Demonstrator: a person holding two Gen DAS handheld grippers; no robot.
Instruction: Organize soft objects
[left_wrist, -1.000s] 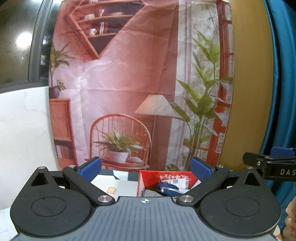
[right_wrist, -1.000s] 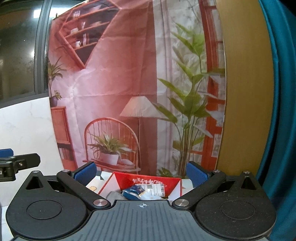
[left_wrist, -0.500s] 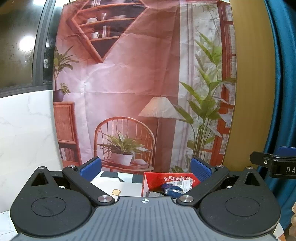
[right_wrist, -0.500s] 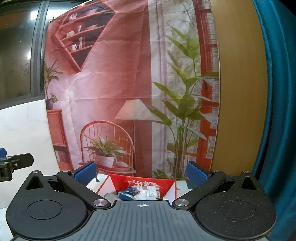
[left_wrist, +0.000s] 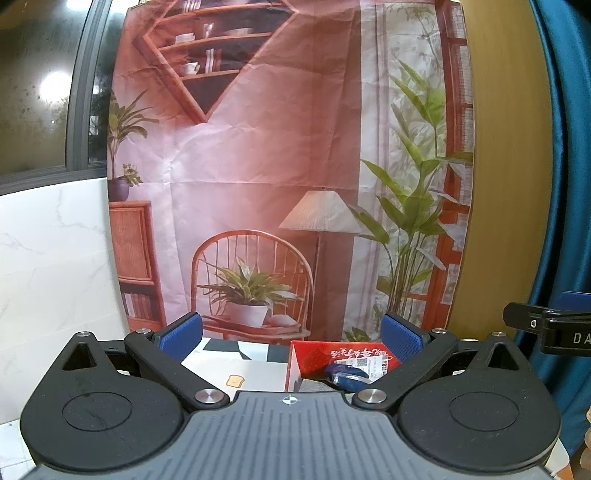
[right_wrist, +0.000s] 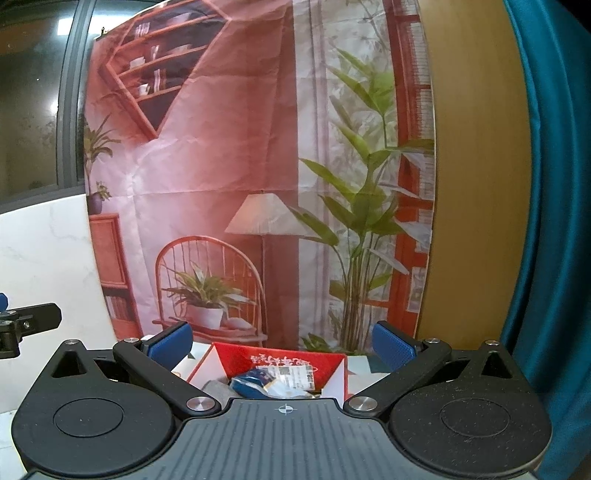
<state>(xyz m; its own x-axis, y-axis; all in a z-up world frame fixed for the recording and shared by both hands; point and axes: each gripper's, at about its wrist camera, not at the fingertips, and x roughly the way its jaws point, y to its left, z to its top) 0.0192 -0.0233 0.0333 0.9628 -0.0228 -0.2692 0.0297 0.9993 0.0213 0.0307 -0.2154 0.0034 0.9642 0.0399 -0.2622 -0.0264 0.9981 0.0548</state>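
both my left gripper (left_wrist: 291, 338) and right gripper (right_wrist: 282, 345) are spread wide and hold nothing; the red box (right_wrist: 280, 363) sits ahead below them, blue packet (right_wrist: 251, 384) inside lying crosswise.

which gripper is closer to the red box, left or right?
Right, judging by apparent size. The red box sits centred between the open right gripper's fingers; in the left wrist view it lies toward the right finger of the open left gripper.
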